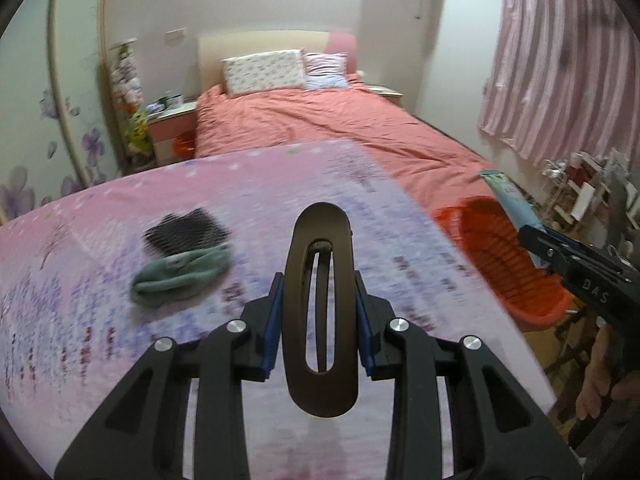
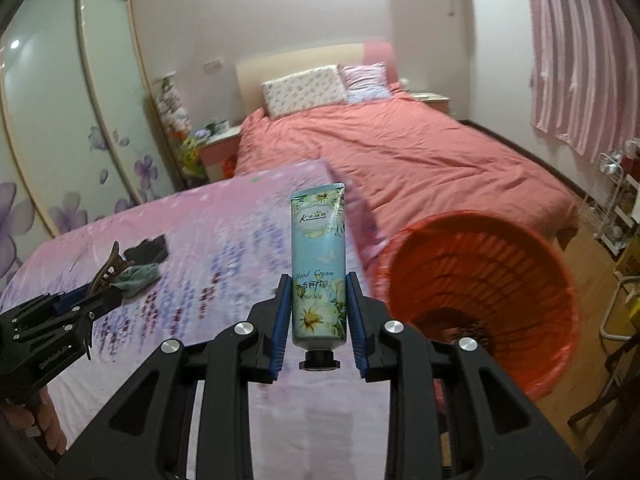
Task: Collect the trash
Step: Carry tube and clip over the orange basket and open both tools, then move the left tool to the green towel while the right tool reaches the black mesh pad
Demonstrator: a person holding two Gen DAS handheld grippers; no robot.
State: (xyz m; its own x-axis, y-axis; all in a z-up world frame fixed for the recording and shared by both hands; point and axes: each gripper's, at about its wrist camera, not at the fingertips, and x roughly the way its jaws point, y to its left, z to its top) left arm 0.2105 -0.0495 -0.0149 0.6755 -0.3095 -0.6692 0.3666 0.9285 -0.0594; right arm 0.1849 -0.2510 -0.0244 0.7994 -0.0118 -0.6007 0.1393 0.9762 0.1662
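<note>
My left gripper [image 1: 319, 312] is shut on a brown oval hair claw clip [image 1: 320, 308], held above the pink floral-covered table [image 1: 120, 340]. It also shows in the right wrist view [image 2: 106, 274] at the left. My right gripper [image 2: 318, 300] is shut on a light-blue hand cream tube [image 2: 319, 264], cap toward me, just left of the red mesh trash basket [image 2: 480, 292]. In the left wrist view the tube [image 1: 510, 200] is over the basket [image 1: 504, 256]. A green cloth [image 1: 180, 272] and a black bristly item [image 1: 186, 230] lie on the table.
A bed with a salmon cover [image 1: 320, 128] lies beyond the table. A nightstand [image 1: 170, 128] stands at its left, a wardrobe with flower prints [image 2: 60, 140] further left, and pink curtains [image 1: 560, 72] and a cluttered rack [image 1: 580, 192] at the right.
</note>
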